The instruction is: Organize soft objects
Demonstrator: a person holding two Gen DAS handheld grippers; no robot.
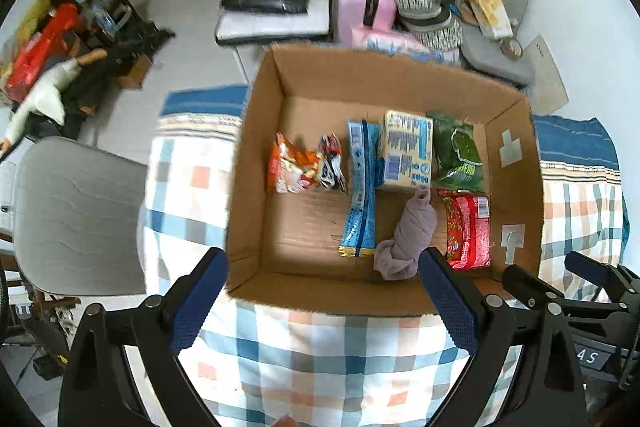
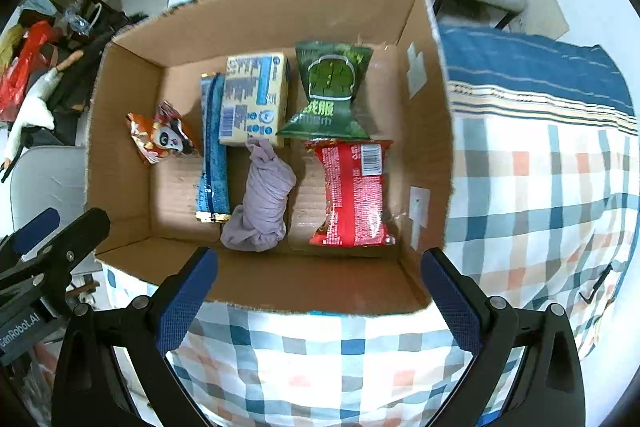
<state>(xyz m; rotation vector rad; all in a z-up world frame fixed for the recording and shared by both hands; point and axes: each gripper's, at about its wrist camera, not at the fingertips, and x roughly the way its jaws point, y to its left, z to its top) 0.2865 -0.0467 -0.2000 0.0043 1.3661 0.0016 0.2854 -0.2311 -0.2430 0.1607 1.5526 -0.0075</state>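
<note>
Right wrist view: both tongs spread wide, holding nothing, above the box's near wall.
Right tongs [image 2: 319, 291] and left tongs [image 1: 323, 291] hover over the box [image 2: 120, 131] on the checked bed [image 2: 540, 179]; inside lie a rolled cloth [image 2: 262, 203], red packet [image 2: 354, 195], green packet [image 2: 330, 91], yellow pack [image 2: 256, 95], blue pouch [image 2: 214, 147].

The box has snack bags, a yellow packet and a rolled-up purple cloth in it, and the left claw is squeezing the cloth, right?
Not quite. The left claw is open and holds nothing; the left wrist view shows it at the near edge of the cardboard box. The snack bags, yellow packet and rolled-up purple cloth are in the box, as you said.
</note>
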